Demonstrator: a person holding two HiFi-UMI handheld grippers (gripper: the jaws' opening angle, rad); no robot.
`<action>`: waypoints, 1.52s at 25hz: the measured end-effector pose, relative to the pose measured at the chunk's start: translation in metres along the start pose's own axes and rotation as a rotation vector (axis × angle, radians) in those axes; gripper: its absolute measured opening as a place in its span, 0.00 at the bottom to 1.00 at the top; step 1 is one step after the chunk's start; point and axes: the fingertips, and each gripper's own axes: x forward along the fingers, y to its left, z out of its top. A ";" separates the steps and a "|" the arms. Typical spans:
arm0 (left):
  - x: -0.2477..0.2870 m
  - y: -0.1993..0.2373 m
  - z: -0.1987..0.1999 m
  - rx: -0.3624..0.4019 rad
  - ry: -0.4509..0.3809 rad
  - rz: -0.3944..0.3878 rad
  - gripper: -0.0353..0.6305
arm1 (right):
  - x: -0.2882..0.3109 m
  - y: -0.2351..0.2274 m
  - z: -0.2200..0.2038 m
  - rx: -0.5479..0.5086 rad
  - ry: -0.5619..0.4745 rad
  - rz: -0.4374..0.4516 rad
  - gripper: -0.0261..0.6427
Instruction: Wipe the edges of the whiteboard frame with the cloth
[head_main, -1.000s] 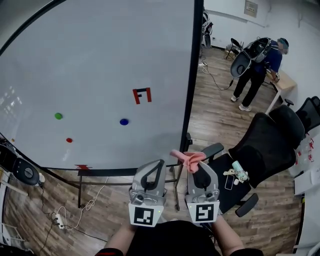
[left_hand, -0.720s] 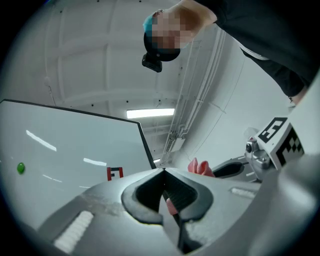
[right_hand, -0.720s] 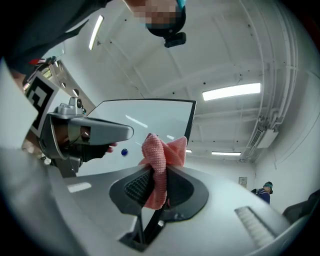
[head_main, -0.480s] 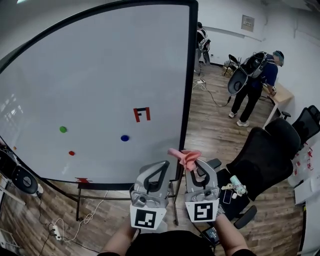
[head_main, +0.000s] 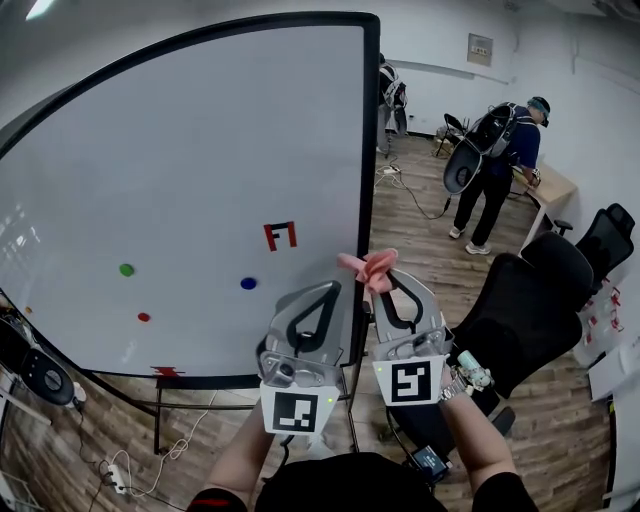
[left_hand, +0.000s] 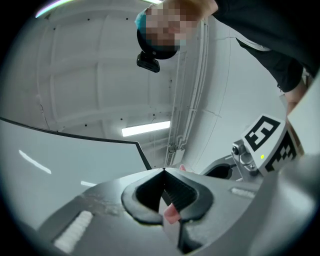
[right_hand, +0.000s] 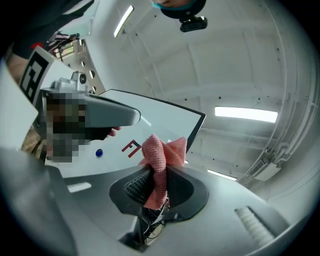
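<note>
Right tongs (head_main: 386, 277) pinching pink cloth (head_main: 368, 266) | left tongs (head_main: 332, 287) pressed together | whiteboard (head_main: 180, 150): red F mark (head_main: 281, 236)

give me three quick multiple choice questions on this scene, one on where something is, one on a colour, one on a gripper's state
1. Which side of the whiteboard frame is the cloth nearest?
A. left
B. right
C. top

2. What colour is the round dot closest to the F mark?
A. blue
B. green
C. yellow

3. How is the right gripper?
A. open and empty
B. shut on the cloth
C. shut on a pen

Answers:
1 B, in the head view the cloth sits by the right upright of the frame.
2 A, the blue dot lies just below and left of the mark.
3 B, the right gripper view shows its jaws pinching the pink cloth.
</note>
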 end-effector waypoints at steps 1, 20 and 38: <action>0.003 0.002 0.001 0.005 -0.003 0.002 0.05 | 0.005 -0.001 0.003 -0.027 0.007 0.012 0.12; 0.046 0.054 0.039 0.090 -0.112 0.036 0.05 | 0.080 -0.021 0.047 -0.470 0.100 0.154 0.12; 0.075 0.070 0.078 0.166 -0.184 0.034 0.05 | 0.121 -0.066 0.098 -0.797 0.127 0.115 0.12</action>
